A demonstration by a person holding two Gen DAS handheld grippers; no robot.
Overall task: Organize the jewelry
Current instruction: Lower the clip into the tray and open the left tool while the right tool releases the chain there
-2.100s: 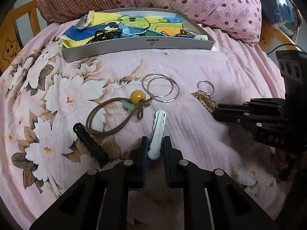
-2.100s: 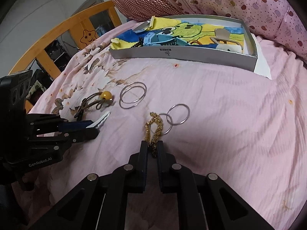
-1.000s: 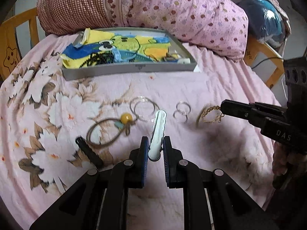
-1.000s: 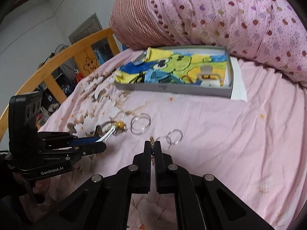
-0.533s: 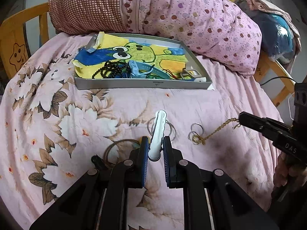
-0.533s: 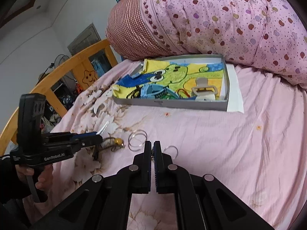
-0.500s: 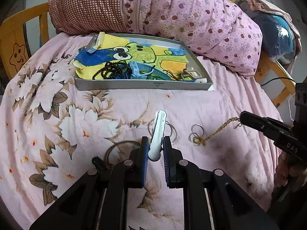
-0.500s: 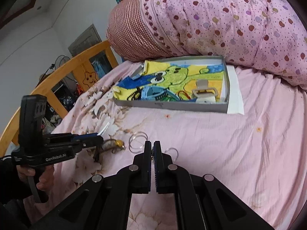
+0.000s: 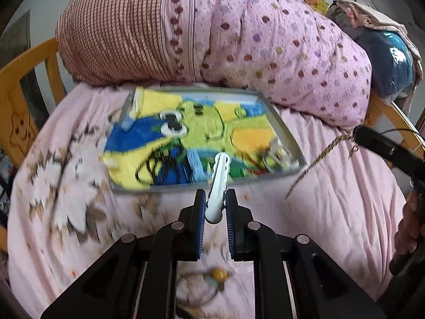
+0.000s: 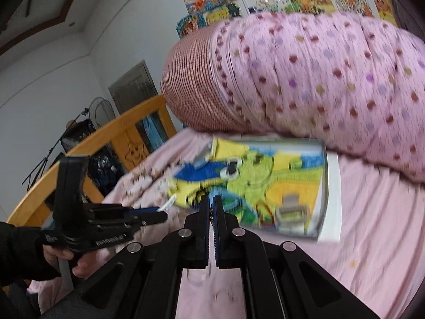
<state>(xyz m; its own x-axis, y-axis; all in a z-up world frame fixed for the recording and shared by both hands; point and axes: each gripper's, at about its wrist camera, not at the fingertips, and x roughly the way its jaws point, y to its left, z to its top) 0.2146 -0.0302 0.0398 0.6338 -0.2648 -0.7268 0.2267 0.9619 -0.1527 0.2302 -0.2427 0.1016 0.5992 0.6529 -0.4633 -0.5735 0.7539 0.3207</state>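
The left gripper [image 9: 215, 204] is clamped on a white scalloped hair clip [image 9: 219, 183], which stands up and forward from between the blue pads, its tip in line with the near wall of the grey tray [image 9: 291, 143]. The right gripper [image 10: 209, 207] is pressed together on a thin gold chain [image 9: 316, 159]; in the left wrist view the chain hangs loose from its tip, in the air just off the tray's right corner. The tray, taken as the landmark, rests on the pink bed sheet [image 9: 332, 199] and is lined with a yellow, green and blue cartoon cloth [image 9: 186, 133]. Left of the tray is the floral-print part of the sheet [image 9: 61, 175], and beyond that the wooden bed rail [image 9: 16, 101]. Behind the tray, touching its far wall, lies a rolled polka-dot quilt [image 9: 265, 47]. Inside the tray near its right end sits a beige clip [image 10: 290, 207]; other contents are blurred and cannot be identified. In front of the tray, under the left gripper's body, a cord with a yellow bead [image 9: 219, 273] lies on the sheet. Nothing stands between either gripper and the tray. The left hand [image 10: 66, 257], in a dark sleeve, holds its gripper's handle left of the tray; fingers of the right hand [image 9: 409, 228] show to the tray's right.
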